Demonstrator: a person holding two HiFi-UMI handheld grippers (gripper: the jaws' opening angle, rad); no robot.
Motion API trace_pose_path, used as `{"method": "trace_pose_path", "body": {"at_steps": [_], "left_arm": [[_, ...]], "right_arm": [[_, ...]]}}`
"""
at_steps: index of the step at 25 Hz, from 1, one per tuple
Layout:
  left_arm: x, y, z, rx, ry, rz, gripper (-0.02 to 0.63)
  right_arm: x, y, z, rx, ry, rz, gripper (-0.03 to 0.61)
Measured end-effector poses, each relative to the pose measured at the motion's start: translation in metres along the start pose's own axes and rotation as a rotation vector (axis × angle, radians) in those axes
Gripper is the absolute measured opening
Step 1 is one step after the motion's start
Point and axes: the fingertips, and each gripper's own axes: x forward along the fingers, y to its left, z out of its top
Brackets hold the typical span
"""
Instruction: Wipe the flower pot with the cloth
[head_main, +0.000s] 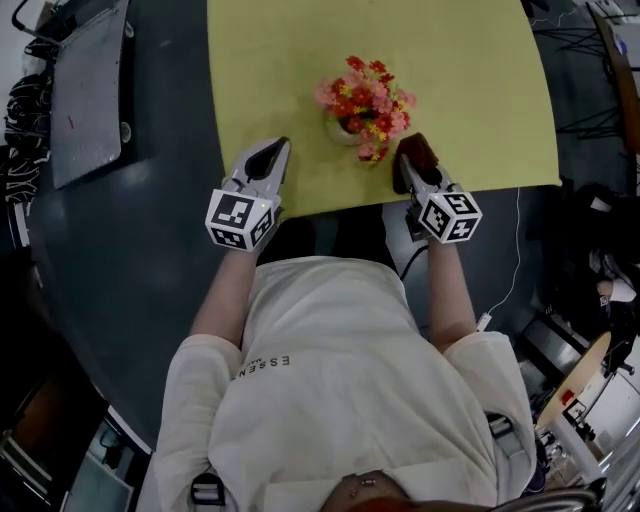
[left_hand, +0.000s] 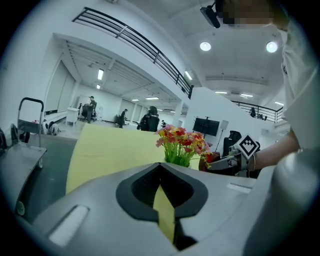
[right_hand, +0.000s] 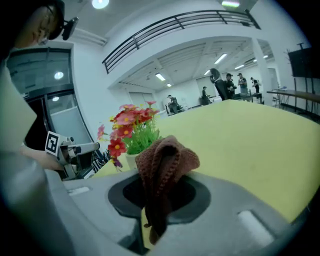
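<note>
The right gripper (head_main: 410, 160) is clamping the cloth (right_hand: 162, 172) just beside the flower pot (head_main: 343, 130) on the surface (head_main: 480, 90). The left gripper (head_main: 265, 160) is hovering closed and empty across the pot. Wiping is looking yet to begin.

The person is wearing a cream short-sleeved T-shirt (head_main: 340, 360) with dark lettering; the grey left gripper (head_main: 270, 150) and right gripper (head_main: 411, 152) are bearing black-and-white marker cubes

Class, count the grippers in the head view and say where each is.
2. The left gripper, shut and empty, is left of the flower pot; the right gripper, shut on the brown cloth, is right of it.
</note>
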Motion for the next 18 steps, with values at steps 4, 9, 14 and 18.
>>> {"method": "trace_pose_path", "body": {"at_steps": [4,9,14,18], "left_arm": [[-0.018,0.002,-0.008,0.003,0.021,-0.070,0.014],[-0.029,0.002,-0.016,-0.010,0.035,-0.127,0.014],[-0.036,0.013,-0.015,-0.030,0.019,-0.132,0.014],[-0.046,0.028,-0.016,-0.048,0.015,-0.108,0.014]], "right_arm": [[-0.007,0.036,-0.020,0.057,-0.017,-0.041,0.055],[0.007,0.101,-0.047,0.040,0.044,0.022,0.057],[0.042,0.157,-0.048,-0.013,0.084,0.104,0.055],[0.083,0.171,-0.034,-0.014,0.095,0.034,0.057]]}}
